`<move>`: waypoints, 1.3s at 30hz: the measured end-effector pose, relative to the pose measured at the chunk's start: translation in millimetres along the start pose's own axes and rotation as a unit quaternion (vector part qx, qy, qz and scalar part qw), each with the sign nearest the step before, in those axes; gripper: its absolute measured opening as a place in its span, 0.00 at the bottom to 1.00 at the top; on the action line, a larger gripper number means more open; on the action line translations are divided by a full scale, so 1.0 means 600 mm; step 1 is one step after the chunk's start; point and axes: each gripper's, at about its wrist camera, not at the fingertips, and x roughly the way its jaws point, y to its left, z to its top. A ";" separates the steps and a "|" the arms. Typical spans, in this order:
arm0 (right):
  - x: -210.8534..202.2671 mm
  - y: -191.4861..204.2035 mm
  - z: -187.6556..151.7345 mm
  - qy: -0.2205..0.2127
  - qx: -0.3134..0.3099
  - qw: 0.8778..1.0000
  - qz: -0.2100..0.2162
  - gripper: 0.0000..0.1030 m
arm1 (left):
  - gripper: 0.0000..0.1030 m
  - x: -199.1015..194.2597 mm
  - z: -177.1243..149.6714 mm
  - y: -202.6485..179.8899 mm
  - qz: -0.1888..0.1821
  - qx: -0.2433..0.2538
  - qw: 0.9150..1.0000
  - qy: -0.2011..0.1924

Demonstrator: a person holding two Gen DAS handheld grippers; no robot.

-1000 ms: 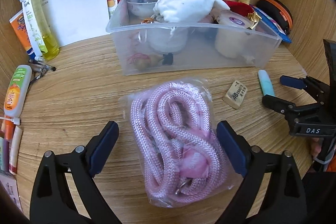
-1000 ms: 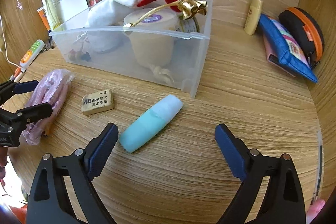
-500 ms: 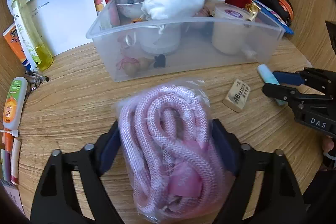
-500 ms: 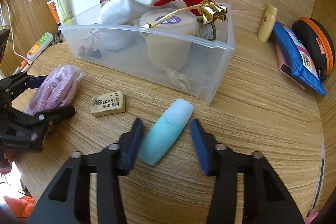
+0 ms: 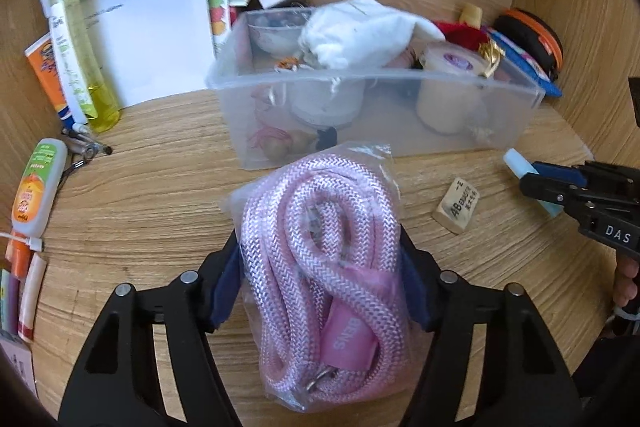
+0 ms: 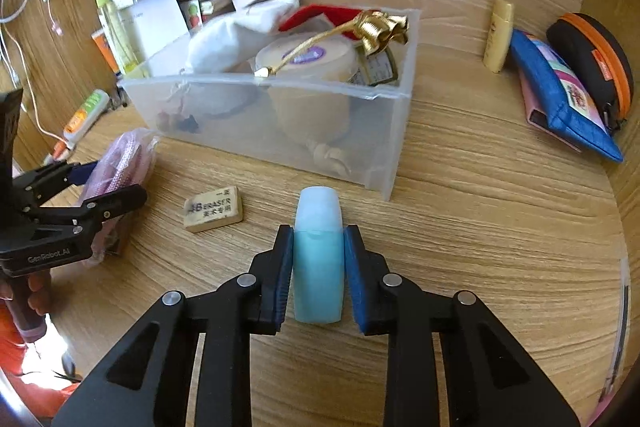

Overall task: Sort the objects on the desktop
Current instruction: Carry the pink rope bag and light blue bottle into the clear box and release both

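Pink rope (image 5: 328,267) in its clear plastic bag is the nearest thing in the left wrist view, and we hold it with our left claw (image 5: 320,291). The jaws have just been closing, and the blue pads now press on both sides of the bag. We cannot tell if the bag hangs free or touches the wooden table (image 5: 140,211) below.

In the right wrist view, our right claw (image 6: 319,273) is clamped on a turquoise bottle (image 6: 319,255) with a pale cap. Its jaws too have just been closing, and both pads touch the bottle's sides. The cap end points away from us, toward the box.

Just beyond, between the two claws, a beige eraser (image 6: 214,214) lies flat on the table with its printed face up, apart from both.

Farther on stands a clear plastic box (image 6: 392,131), already filled: a white cloth pouch (image 6: 224,47), a round cream container (image 6: 312,67) and a gold ribbon (image 6: 380,27) are inside.

Behind the box, toward the far left corner of the table, we see white papers (image 5: 152,39), a yellow-green bottle (image 5: 76,47) and an orange and white tube (image 5: 38,191) near the left edge. Toward the far right corner lie a blue pouch (image 6: 560,95), a black case with an orange zipper (image 6: 592,55) and a small yellow bottle (image 6: 498,35).
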 end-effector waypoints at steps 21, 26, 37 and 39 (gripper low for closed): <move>-0.086 0.009 0.053 -0.085 0.009 0.996 0.017 0.22 | 0.65 -0.100 0.050 0.035 -0.010 -0.046 0.994 -0.098; -0.095 0.021 0.079 -0.102 0.000 0.995 0.021 0.22 | 0.65 -0.105 0.073 0.032 -0.017 -0.040 0.993 -0.113; -0.070 0.061 0.145 -0.116 -0.025 0.992 0.040 0.22 | 0.65 -0.084 0.132 0.035 -0.043 -0.035 0.991 -0.123; -0.058 0.069 0.157 -0.113 -0.028 0.992 0.042 0.22 | 0.65 -0.078 0.144 0.039 -0.040 -0.034 0.991 -0.125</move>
